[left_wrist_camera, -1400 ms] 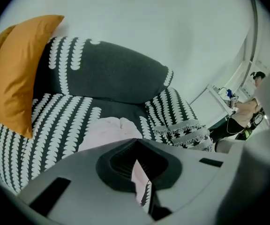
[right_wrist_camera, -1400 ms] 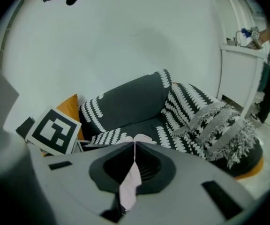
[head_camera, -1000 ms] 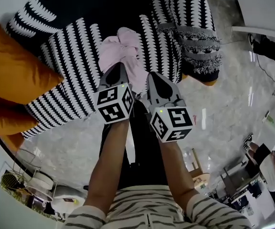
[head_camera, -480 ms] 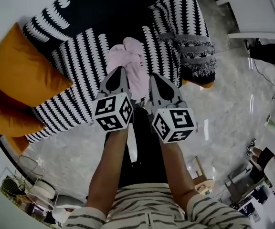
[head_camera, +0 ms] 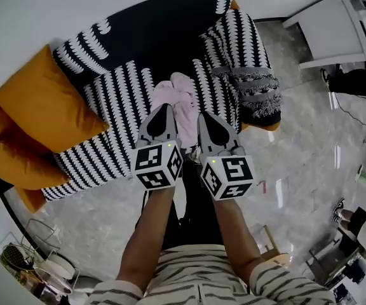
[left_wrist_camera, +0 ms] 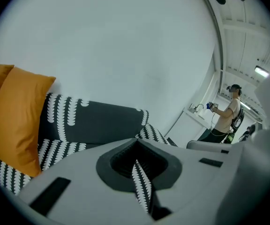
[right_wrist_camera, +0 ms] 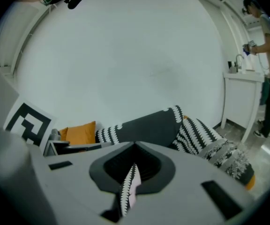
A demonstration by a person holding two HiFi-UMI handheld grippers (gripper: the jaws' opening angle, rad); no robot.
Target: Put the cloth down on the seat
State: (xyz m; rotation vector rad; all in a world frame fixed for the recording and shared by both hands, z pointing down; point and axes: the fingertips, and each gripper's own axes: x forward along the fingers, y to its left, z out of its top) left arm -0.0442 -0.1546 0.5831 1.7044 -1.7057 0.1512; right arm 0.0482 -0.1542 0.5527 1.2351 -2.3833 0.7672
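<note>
Cloth [head_camera: 178, 99] lying bunched on seat [head_camera: 124, 89]. Left gripper [head_camera: 165, 108] and right gripper [head_camera: 203, 115] hovering beside it, jaws pinching together, gripping nothing. Advising backing straight off, avoiding snagging cloth.

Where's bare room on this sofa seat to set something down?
Free: the seat strip between the orange cushions and the pink cloth, and a narrower one between cloth and the right armrest. Crowded: the left end, under cushions.

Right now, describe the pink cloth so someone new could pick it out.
Start at the sofa under the black-and-white patterned throw, orange cushions at its left end. On the seat, just past the tips of the left tongs and right tongs, lies the crumpled cloth. It alone is plain pale pink among the pattern and orange.
</note>
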